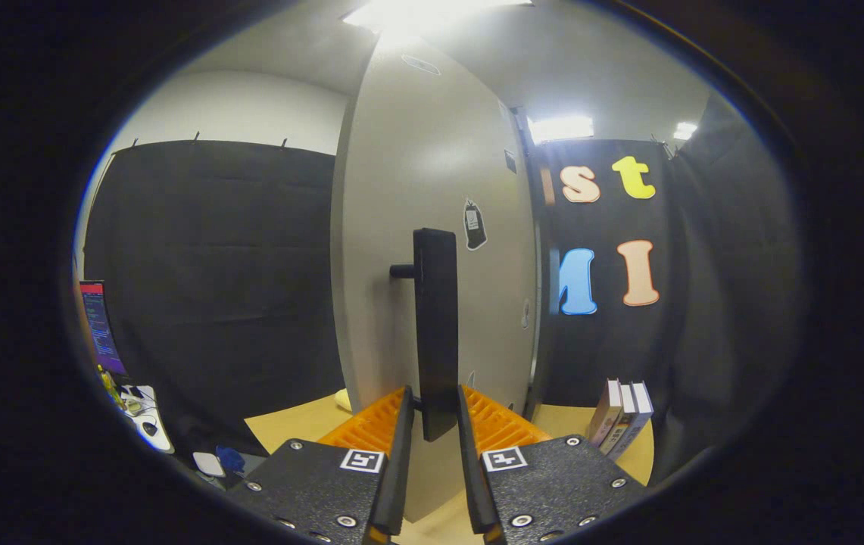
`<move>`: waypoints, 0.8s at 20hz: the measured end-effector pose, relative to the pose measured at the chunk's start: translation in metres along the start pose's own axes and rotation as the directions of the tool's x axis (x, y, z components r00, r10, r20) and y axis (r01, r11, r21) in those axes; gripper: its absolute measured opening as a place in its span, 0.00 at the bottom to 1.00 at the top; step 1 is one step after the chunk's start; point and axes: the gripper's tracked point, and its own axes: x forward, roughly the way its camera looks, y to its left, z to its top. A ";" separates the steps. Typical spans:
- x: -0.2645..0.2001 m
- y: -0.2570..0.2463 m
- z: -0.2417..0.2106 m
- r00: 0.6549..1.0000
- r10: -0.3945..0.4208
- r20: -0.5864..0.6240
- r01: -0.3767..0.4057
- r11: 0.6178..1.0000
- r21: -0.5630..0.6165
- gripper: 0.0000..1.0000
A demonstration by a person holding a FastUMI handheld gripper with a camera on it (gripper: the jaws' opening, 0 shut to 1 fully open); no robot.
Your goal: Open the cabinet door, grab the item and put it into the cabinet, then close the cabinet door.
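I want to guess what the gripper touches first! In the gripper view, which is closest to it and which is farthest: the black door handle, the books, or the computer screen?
1. Black door handle: between the fingers of the gripper, on the cabinet door.
2. Books: standing on the table beyond the fingers, to the right.
3. Computer screen: far off to the left, past the table.

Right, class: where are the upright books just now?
In the gripper view, the upright books stand on the wooden table, right of the gripper and beside the pale cabinet door.
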 end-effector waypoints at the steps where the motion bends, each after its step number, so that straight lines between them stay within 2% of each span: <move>1: -0.003 -0.004 -0.001 1.000 -0.020 0.002 0.020 1.000 0.004 0.33; 3: -0.006 -0.016 -0.008 0.997 -0.074 -0.016 0.074 0.997 0.002 0.34; 4: -0.011 -0.024 -0.006 0.995 -0.096 -0.002 0.096 0.995 0.012 0.40; 7: -0.017 -0.036 -0.012 0.990 -0.139 -0.025 0.141 0.986 0.093 0.43; 9: -0.023 -0.039 -0.012 0.984 -0.176 -0.035 0.179 0.981 0.081 0.54; 10: -0.025 -0.043 -0.010 0.979 -0.203 -0.028 0.204 0.977 0.055 0.65; 12: -0.028 -0.050 -0.005 0.969 -0.248 0.010 0.248 0.969 -0.014 0.79; 13: -0.030 -0.053 -0.006 0.961 -0.274 0.027 0.275 0.961 -0.040 0.79; 14: -0.035 -0.055 -0.005 0.955 -0.293 0.044 0.295 0.954 -0.051 0.86; 16: -0.042 -0.054 -0.001 0.941 -0.328 0.084 0.332 0.942 -0.049 0.92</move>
